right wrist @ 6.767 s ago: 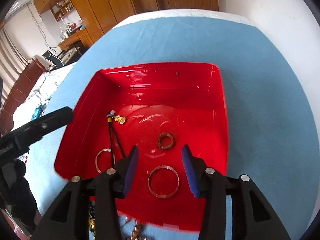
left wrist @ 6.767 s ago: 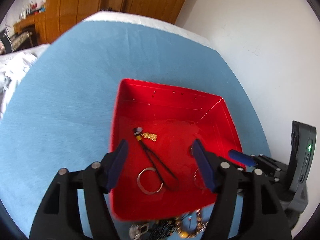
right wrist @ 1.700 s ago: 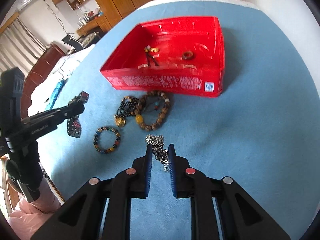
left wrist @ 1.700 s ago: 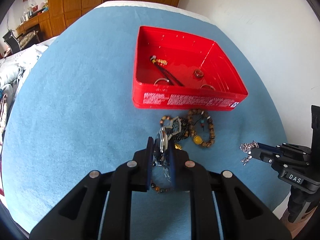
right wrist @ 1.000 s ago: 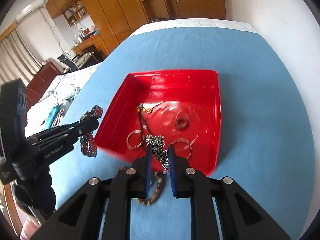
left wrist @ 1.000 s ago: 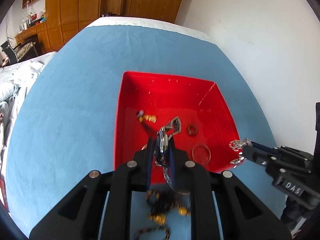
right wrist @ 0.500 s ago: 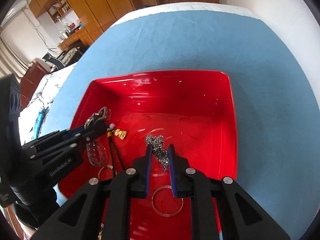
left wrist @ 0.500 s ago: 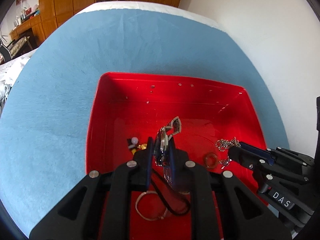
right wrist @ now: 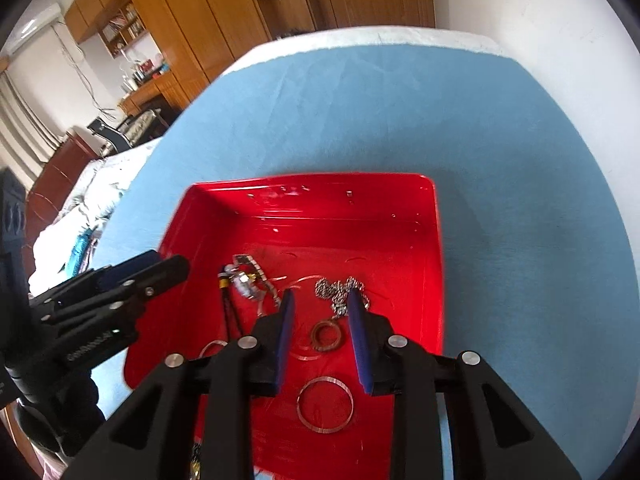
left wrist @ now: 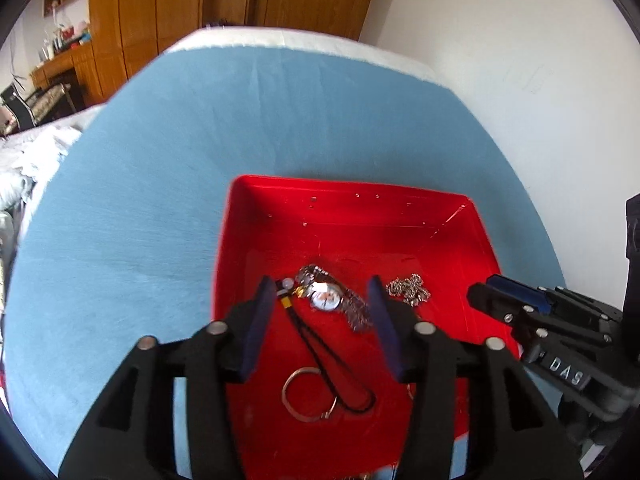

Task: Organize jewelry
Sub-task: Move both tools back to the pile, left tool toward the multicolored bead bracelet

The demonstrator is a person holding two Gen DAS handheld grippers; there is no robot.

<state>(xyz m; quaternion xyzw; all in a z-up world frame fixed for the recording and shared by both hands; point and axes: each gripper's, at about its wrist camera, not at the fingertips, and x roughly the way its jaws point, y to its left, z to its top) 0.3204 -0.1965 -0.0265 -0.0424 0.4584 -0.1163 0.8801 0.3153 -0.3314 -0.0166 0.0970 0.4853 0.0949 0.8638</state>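
Blue cloth (left wrist: 160, 184) w/ red tray (left wrist: 476, 236): both tongs (left wrist: 320, 312) (right wrist: 320, 312) just opening, empty, watch (left wrist: 326, 300) & chain (right wrist: 340, 292) lying inside.

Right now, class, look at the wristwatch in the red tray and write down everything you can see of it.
The wristwatch lies flat on the floor of the red tray, released, between the fingers of the open left claw, whose jaws have just been opening. It has a round pale dial in a silvery case and a shiny metal link band trailing off both sides. It lies against the beaded end of a black cord. The silver chain lies apart.
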